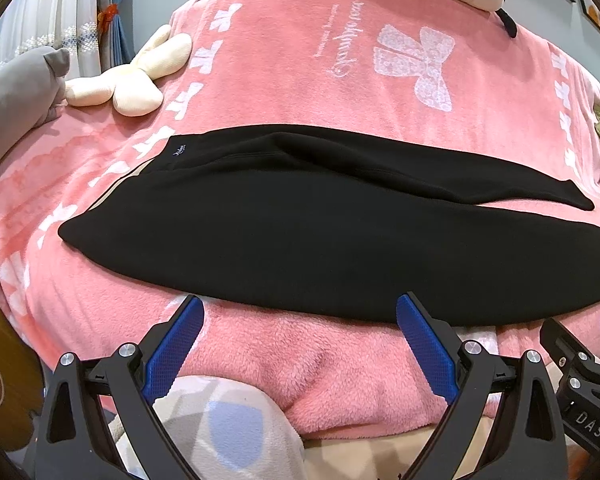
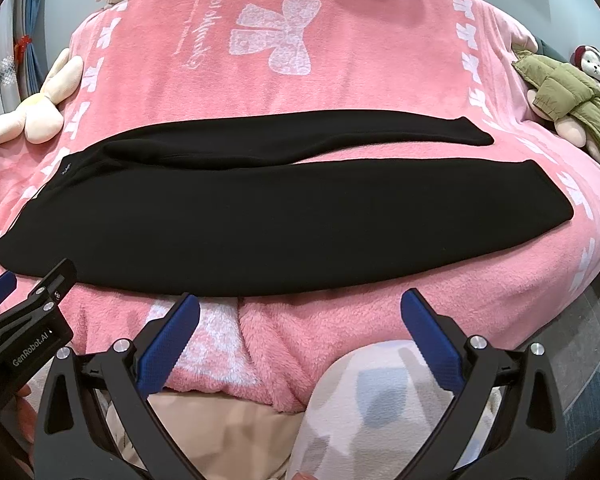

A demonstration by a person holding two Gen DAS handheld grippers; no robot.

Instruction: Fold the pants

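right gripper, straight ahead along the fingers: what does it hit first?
Probably the pink blanket just short of the black pants, then the pants' near edge. The right gripper is open and empty; its height above the bed is unclear, so it might pass over.

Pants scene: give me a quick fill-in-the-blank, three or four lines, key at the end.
1. The pants are ____ in colour.
2. They lie spread on a ____ blanket printed with white bows.
3. Both the left hand-held gripper and the right hand-held gripper have their jaws ____, holding nothing.
4. The plush toy at the right edge wears a ____ puffer jacket.

Missing words: black; pink; open; green
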